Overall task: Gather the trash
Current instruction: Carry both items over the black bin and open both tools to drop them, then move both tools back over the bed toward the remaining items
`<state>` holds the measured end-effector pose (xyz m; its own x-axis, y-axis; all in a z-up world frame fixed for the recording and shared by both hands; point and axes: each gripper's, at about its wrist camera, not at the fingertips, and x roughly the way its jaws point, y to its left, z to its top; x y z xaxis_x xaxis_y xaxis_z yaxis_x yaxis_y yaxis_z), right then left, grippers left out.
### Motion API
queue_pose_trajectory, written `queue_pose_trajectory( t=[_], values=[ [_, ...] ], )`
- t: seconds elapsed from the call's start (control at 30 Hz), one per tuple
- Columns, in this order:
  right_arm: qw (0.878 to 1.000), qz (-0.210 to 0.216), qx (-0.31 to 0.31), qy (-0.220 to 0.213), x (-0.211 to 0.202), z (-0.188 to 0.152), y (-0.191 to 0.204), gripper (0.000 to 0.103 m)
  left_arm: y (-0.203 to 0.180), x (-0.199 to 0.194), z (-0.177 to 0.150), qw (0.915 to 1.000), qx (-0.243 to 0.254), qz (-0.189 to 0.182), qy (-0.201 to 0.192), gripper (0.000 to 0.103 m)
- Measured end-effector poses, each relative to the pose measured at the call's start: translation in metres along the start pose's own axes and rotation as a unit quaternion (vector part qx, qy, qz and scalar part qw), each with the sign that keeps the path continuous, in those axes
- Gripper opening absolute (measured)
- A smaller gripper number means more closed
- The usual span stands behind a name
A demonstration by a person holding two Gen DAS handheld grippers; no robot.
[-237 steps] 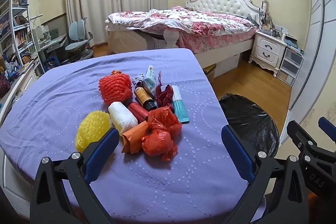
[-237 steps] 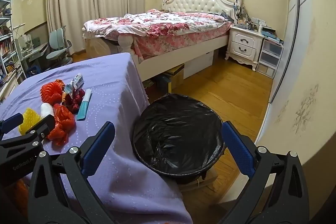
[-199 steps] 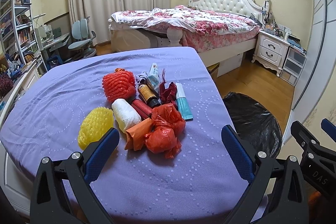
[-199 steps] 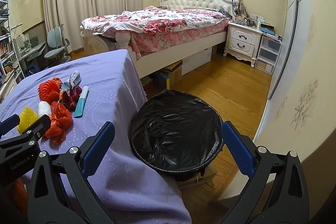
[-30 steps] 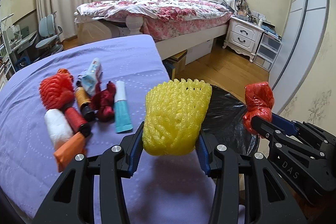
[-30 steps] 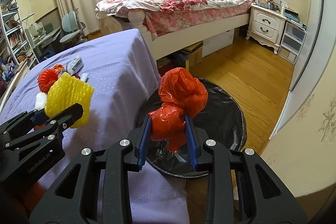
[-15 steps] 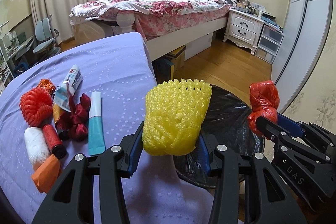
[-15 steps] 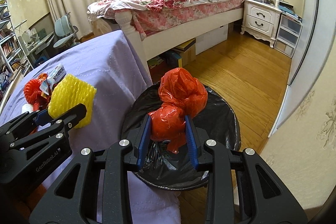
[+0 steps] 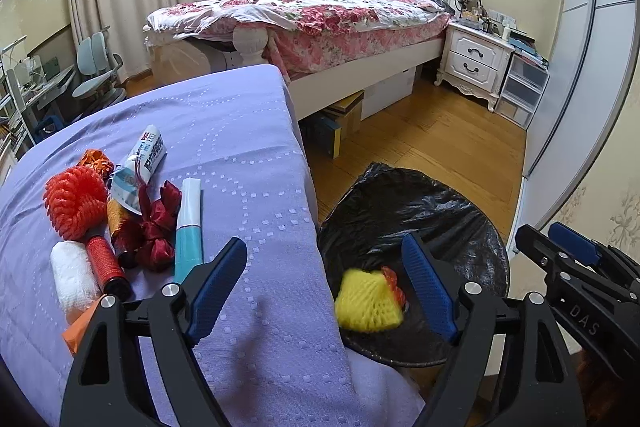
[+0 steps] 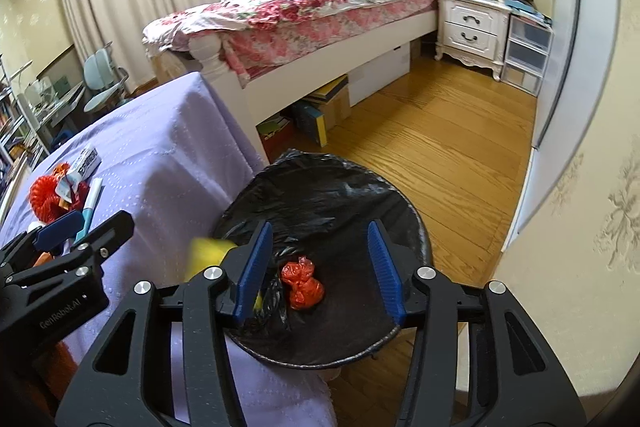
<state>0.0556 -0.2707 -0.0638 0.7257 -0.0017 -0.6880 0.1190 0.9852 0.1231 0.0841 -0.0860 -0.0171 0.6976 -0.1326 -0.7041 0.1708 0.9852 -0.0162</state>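
My left gripper [image 9: 324, 247] hangs over the table's edge and the black-bagged bin [image 9: 440, 211], its jaws opening with nothing between them. Below it, the yellow foam net [image 9: 368, 301] is dropping into the bin, blurred in the right wrist view. My right gripper [image 10: 320, 239] is above the bin [image 10: 340, 195], jaws also opening and holding nothing. The red plastic bag [image 10: 302, 285] lies on the bin's bottom. More trash sits on the purple table [image 9: 240, 131]: a red foam net [image 9: 76, 203], a white foam roll [image 9: 74, 275], a teal tube [image 9: 190, 227] and a dark red ribbon [image 9: 156, 227].
A red cylinder [image 9: 106, 263], a printed packet [image 9: 144, 155] and an orange scrap [image 9: 80, 327] lie among the pile. Beyond are a bed [image 9: 320, 15], boxes under it, a white nightstand [image 9: 476, 59] and wooden floor [image 9: 440, 135]. A sliding door runs along the right.
Both grippers opened. The yellow foam net left the left gripper and the red bag left the right one; both dropped into the bin.
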Motion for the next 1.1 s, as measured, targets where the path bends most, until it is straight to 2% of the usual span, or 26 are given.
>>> queue_pose_trajectory(
  t=[0.23,0.63,0.87,1.1],
  values=[
    [1.000,0.000,0.008,-0.006,-0.008,-0.003,0.001,0.058,0.005,-0.007,-0.001,1.0000,-0.003,0.002,0.000,0.080],
    [0.999,0.025,-0.019,-0.009,-0.023,-0.007,0.038,0.058,0.045,-0.037,-0.012,0.9993,-0.024,0.027,-0.007,0.080],
    [0.998,0.049,-0.047,0.000,-0.028,-0.015,0.075,0.058,0.093,-0.060,-0.027,0.9969,-0.049,0.061,-0.014,0.080],
    [0.992,0.082,-0.096,0.006,-0.034,-0.025,0.130,0.058,0.148,-0.073,-0.047,0.9905,-0.083,0.109,-0.012,0.080]
  ],
)
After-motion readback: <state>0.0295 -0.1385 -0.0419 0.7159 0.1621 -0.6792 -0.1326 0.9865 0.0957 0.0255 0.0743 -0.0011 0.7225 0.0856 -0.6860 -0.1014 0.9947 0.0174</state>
